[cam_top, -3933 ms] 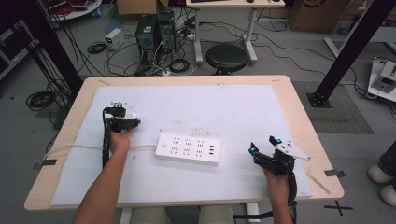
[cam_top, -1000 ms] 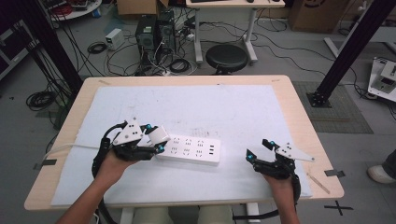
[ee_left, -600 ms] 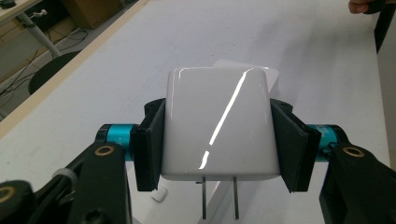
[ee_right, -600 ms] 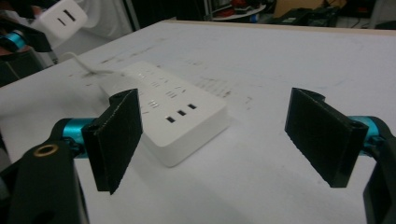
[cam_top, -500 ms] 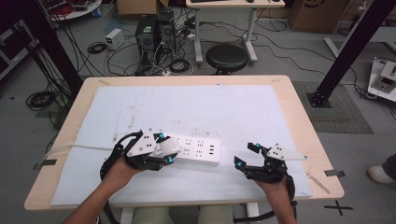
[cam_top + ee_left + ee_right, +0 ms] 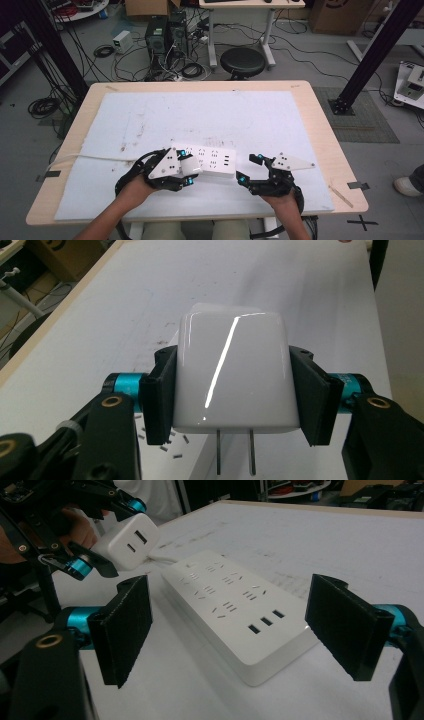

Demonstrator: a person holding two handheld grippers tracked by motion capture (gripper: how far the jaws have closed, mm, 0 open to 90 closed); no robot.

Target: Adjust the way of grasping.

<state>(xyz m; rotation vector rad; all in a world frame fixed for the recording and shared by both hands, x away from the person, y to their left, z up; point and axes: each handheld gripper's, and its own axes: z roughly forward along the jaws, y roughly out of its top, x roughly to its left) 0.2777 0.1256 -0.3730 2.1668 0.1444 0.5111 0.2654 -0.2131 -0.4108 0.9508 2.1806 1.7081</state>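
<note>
Your left gripper (image 6: 186,171) sits at the near edge of the surface (image 6: 320,145), a light wooden top covered by a white mat (image 6: 210,115), and its jaws are clamped on a glossy white rectangular plug-in charger (image 6: 235,372). In the left gripper view, the two black jaw pads press flat against opposite sides of the charger, and its two metal prongs (image 6: 234,452) point toward the bottom of the picture, over the white mat. In the right gripper view, the face of the charger turned toward that camera carries two slot ports. The charger is held just above the left end of a white rectangular plastic power strip (image 6: 209,160), which lies flat on the mat near the front centre of the surface; whether the charger touches the strip cannot be told. The strip's top face carries rows of socket openings, with three small ports near the end closest to your right gripper (image 6: 252,168). A white cord (image 6: 95,157) runs from the strip's left end across the mat and off the left side of the surface. Your right gripper rests just beside the right end of the strip with its jaws wide apart, holding nothing; in the right gripper view, the strip's near end lies between and beyond the two open pads.
</note>
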